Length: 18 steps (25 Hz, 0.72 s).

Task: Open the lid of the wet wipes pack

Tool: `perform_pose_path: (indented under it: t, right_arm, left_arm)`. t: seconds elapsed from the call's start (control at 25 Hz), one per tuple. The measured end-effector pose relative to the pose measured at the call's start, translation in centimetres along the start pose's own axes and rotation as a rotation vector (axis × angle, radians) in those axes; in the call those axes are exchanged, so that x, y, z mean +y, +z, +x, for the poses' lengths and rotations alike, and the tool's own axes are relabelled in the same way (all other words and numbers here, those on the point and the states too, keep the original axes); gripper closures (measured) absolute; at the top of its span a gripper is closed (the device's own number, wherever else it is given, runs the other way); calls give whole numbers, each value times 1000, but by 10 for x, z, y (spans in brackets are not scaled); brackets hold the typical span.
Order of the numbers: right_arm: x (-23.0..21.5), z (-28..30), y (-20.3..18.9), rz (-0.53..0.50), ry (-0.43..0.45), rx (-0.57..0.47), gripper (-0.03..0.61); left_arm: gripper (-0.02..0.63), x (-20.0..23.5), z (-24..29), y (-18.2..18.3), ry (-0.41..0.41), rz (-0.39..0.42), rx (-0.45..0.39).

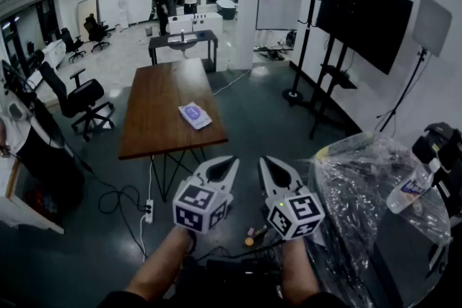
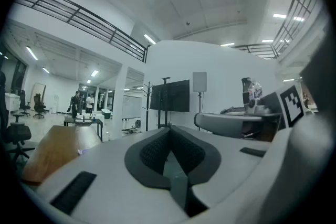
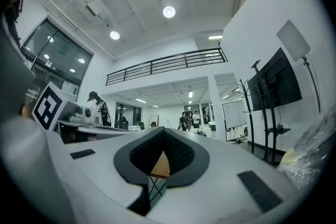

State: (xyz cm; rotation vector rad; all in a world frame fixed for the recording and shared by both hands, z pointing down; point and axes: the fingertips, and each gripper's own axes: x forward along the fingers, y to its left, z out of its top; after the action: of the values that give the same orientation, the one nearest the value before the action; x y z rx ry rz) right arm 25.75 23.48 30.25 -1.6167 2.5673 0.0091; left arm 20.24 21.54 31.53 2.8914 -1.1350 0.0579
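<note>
Brown table (image 1: 155, 112), white-purple wipes pack (image 1: 194, 115), black-and-white marker cubes (image 1: 201, 207)

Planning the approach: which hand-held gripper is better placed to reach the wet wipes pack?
Probably left, marginally: the wet wipes pack lies ahead-left, nearer the left hand-held gripper; both grippers are far off.

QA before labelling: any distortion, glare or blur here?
Head view: wide-angle bend at the edges, wet wipes pack small yet distinct on the wooden table. Left gripper view: fisheye, black corners, foreground soft. Right gripper view: same vignette, ceiling lamps blown out.
</note>
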Motion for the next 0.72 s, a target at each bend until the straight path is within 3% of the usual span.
perform_pose_path:
  t: [0.72]
  right_arm:
    - [3,4,-1,20,43,-7,568]
  left_arm:
    - [609,6,-2,-7,36,-9,18]
